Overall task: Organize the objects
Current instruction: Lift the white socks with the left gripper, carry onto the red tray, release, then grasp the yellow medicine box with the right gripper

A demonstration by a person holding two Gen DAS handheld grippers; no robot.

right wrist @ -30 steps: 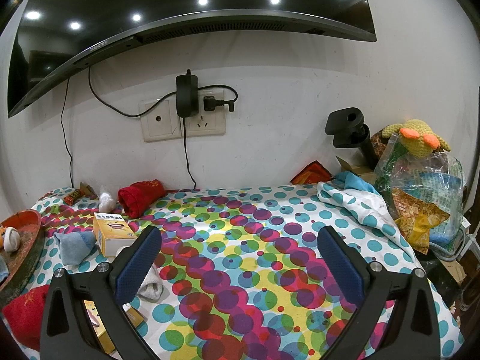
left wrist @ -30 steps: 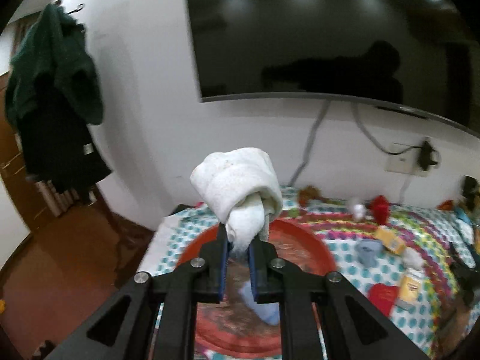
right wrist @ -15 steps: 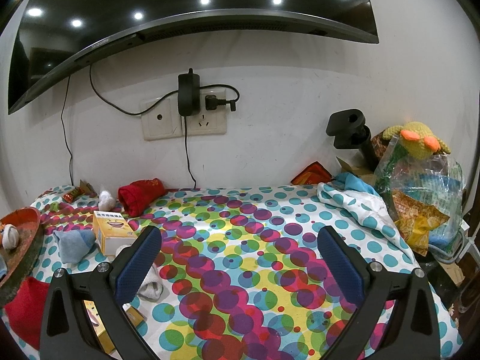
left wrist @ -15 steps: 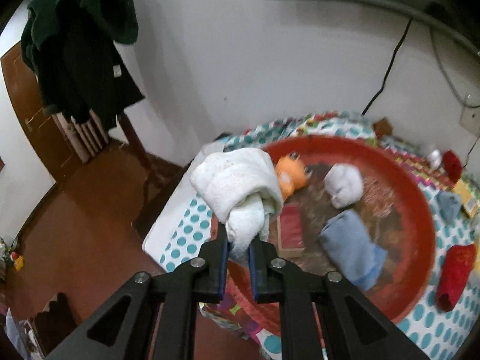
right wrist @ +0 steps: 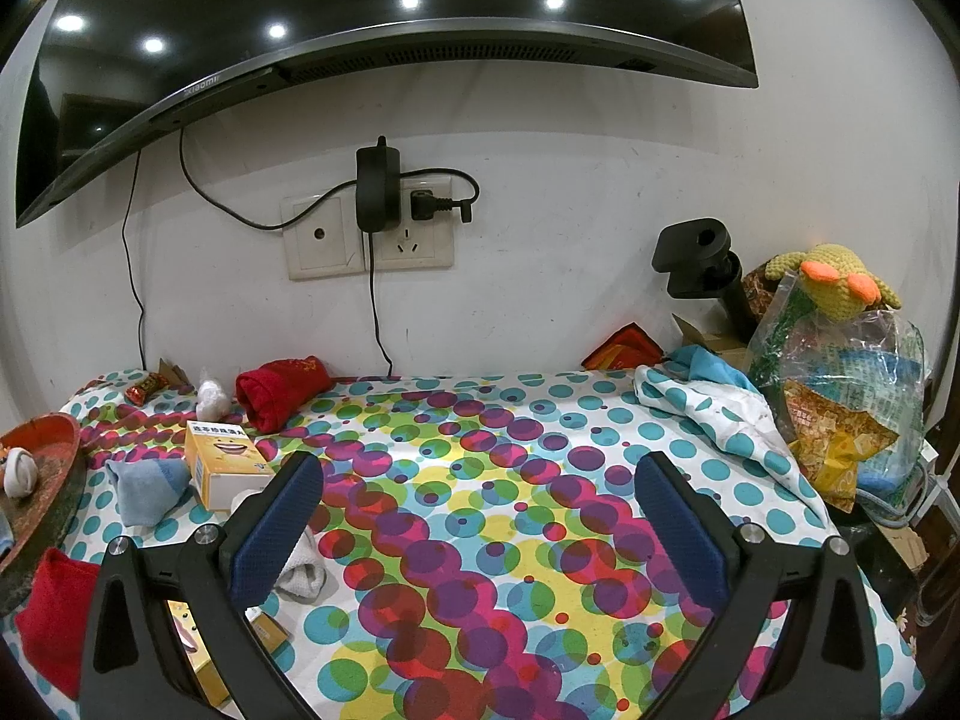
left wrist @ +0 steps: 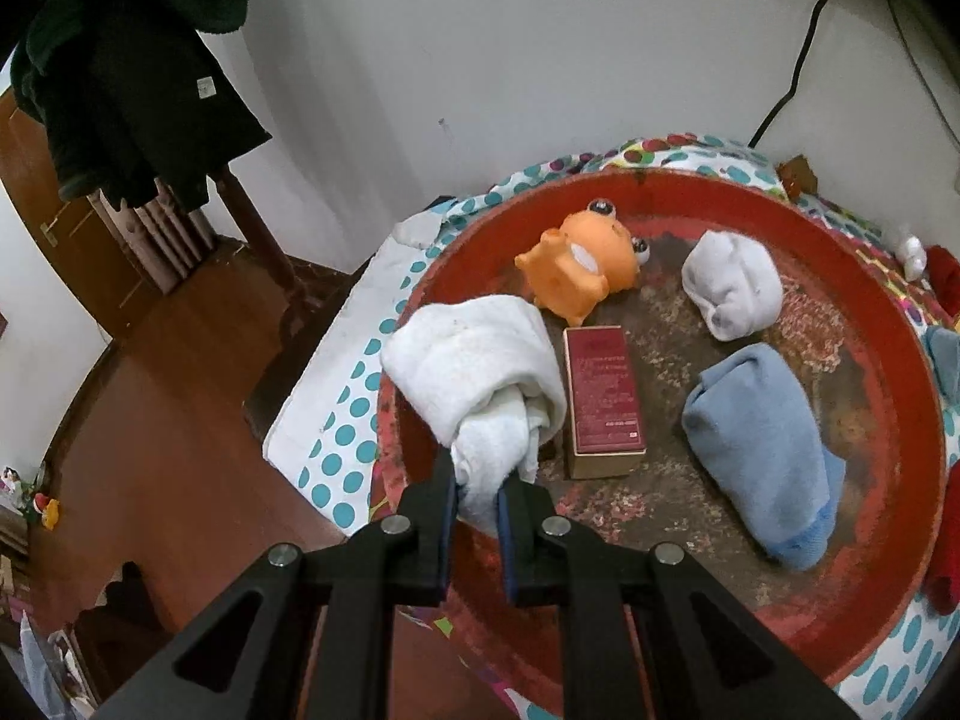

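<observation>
Left hand-held gripper (left wrist: 477,495) clenched on a rolled white towel (left wrist: 480,372), held over the near-left rim of the red tray (left wrist: 900,372); its long axis runs up-left, away from the jaws. Right hand-held gripper (right wrist: 480,516) released, empty, above the table (right wrist: 480,420).

The round tray (left wrist: 888,324) sits at the left end of the counter (right wrist: 480,480). In the tray, the toy frog (left wrist: 582,267) lies at the far side, a flat box (left wrist: 603,399) just before it, a rolled sock (left wrist: 732,285) to the right, and a folded cloth (left wrist: 762,444) nearer on the right. The rolled towel (left wrist: 480,372) hangs over the tray's left edge, beside the box. On the counter right of the tray stands a carton (right wrist: 225,462).
</observation>
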